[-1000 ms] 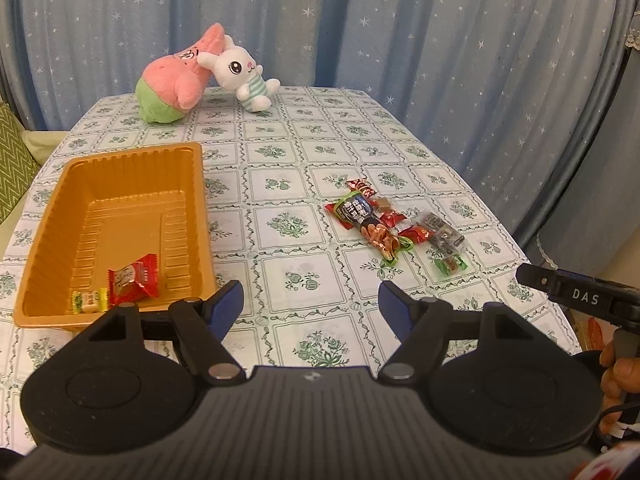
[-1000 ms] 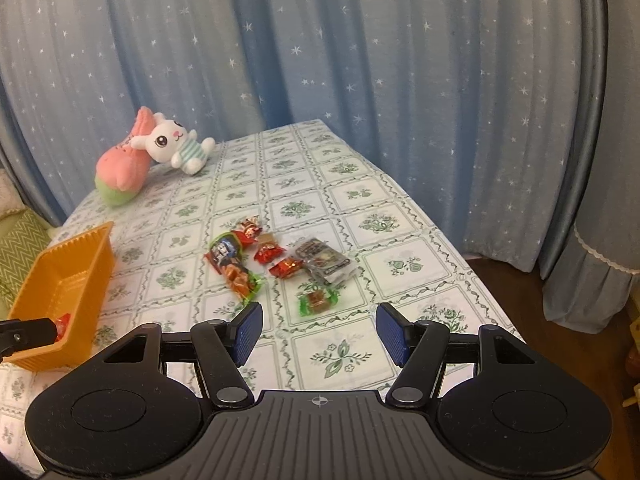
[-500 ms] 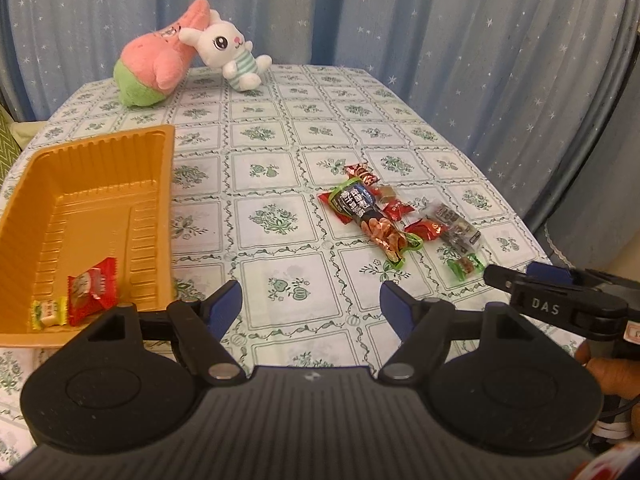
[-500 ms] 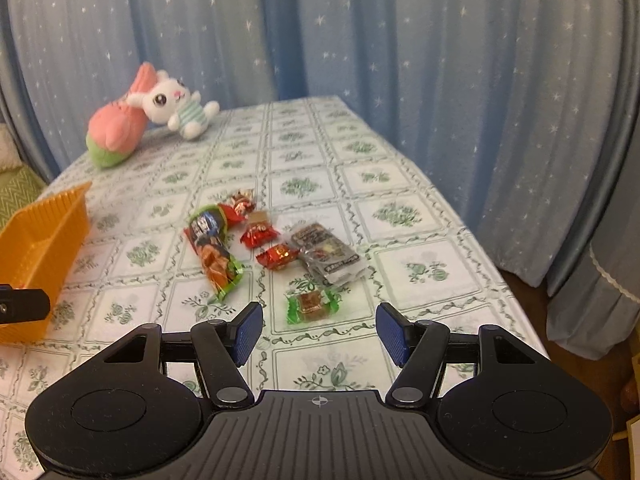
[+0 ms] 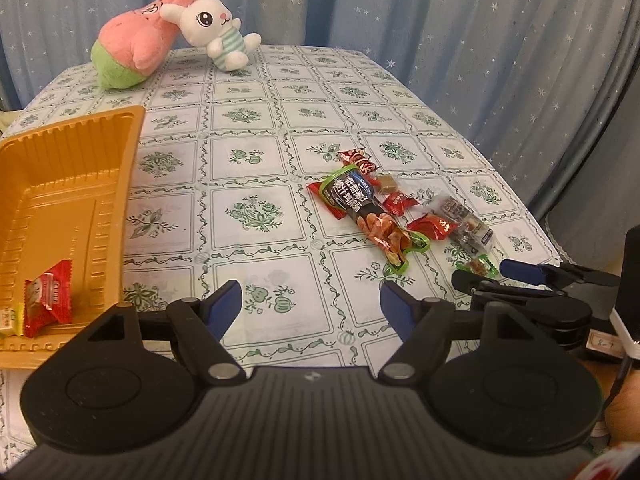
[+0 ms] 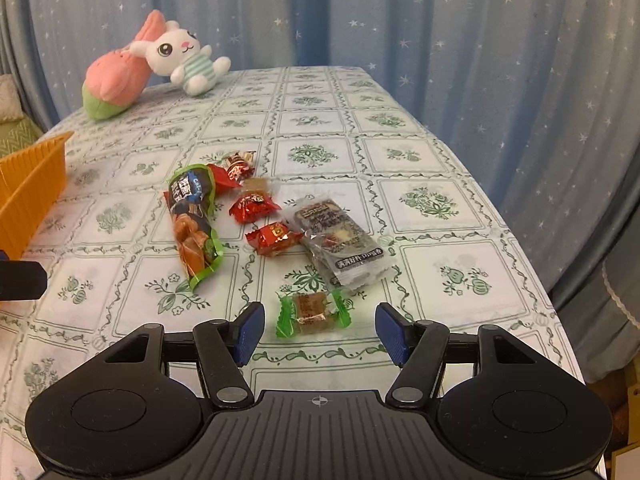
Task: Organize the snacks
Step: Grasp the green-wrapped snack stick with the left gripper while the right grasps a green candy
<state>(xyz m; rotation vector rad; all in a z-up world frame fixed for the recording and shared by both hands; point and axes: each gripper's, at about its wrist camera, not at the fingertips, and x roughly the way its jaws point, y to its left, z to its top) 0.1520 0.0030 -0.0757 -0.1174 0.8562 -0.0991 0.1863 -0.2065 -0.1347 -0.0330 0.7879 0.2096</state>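
Observation:
Several wrapped snacks lie in a loose pile on the tablecloth: a long green-edged packet (image 6: pixel 194 220), red candies (image 6: pixel 274 238), a grey-black packet (image 6: pixel 340 240) and a green-wrapped candy (image 6: pixel 314 314). My right gripper (image 6: pixel 320 332) is open and empty, its pads either side of the green-wrapped candy, just short of it. My left gripper (image 5: pixel 310 308) is open and empty above the cloth between the pile (image 5: pixel 368 208) and the orange tray (image 5: pixel 80 160). The tray holds a red packet (image 5: pixel 50 298) and a yellow candy (image 5: pixel 10 320). The right gripper shows in the left wrist view (image 5: pixel 496 274).
A pink plush (image 6: pixel 116 76) and a white rabbit plush (image 6: pixel 184 56) lie at the table's far end. Blue star-print curtains (image 6: pixel 440 40) hang behind and to the right. The table's right edge (image 6: pixel 540 280) is near the pile.
Both grippers have moved forward and lower toward the table. The right gripper has closed in on the green-wrapped candy. Both stay open; no snack has moved.

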